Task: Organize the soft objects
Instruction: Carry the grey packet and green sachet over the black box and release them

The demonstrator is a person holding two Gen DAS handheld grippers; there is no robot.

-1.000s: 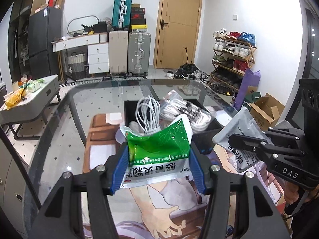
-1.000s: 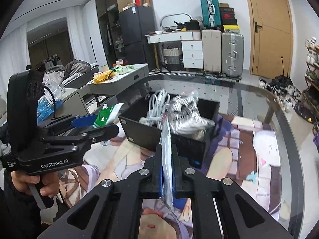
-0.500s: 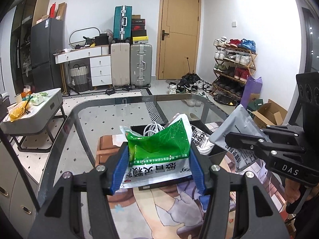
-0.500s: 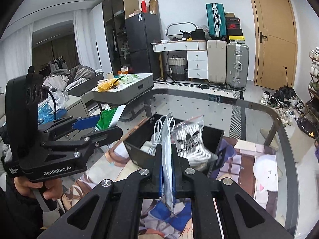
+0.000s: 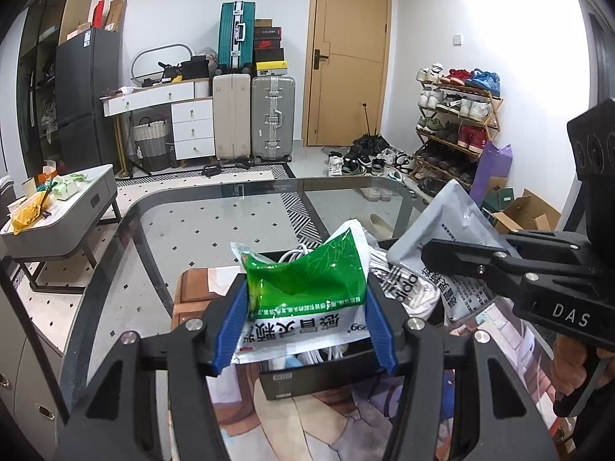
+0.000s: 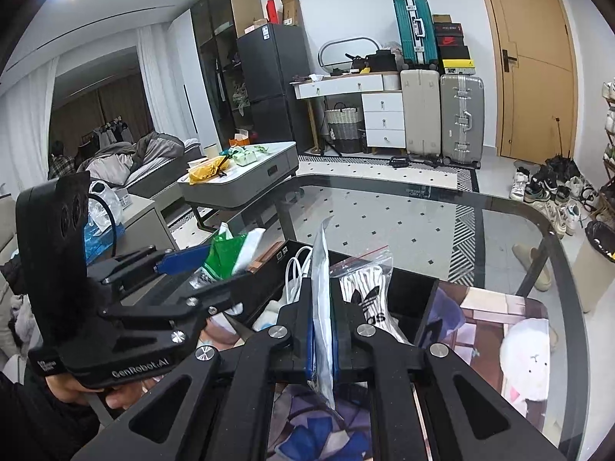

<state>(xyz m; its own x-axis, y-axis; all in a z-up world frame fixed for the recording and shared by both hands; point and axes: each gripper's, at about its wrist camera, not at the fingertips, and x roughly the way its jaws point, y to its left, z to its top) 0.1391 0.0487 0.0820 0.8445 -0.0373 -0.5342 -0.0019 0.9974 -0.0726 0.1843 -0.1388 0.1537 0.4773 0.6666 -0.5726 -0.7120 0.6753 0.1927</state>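
My left gripper [image 5: 305, 320] is shut on a green and white packet [image 5: 307, 292] and holds it above the near side of a black box [image 5: 319, 378]. It also shows in the right wrist view [image 6: 226, 253]. My right gripper [image 6: 322, 330] is shut on a flat grey pouch [image 6: 322, 299], held edge-on over the box [image 6: 407, 288]; the pouch shows in the left wrist view [image 5: 449, 230]. The box holds white cables [image 6: 296, 272] and a clear bag of striped socks [image 6: 369, 292].
The box stands on a printed mat [image 5: 346, 422] on a glass table [image 6: 442, 223]. A white plush figure [image 6: 526, 361] shows at the mat's right. A low grey table [image 5: 61, 215], suitcases [image 5: 253, 119] and a shoe rack [image 5: 453, 123] stand beyond.
Both grippers have risen and pulled back from the box with their packets still held. The box now sits lower and nearer in both views.
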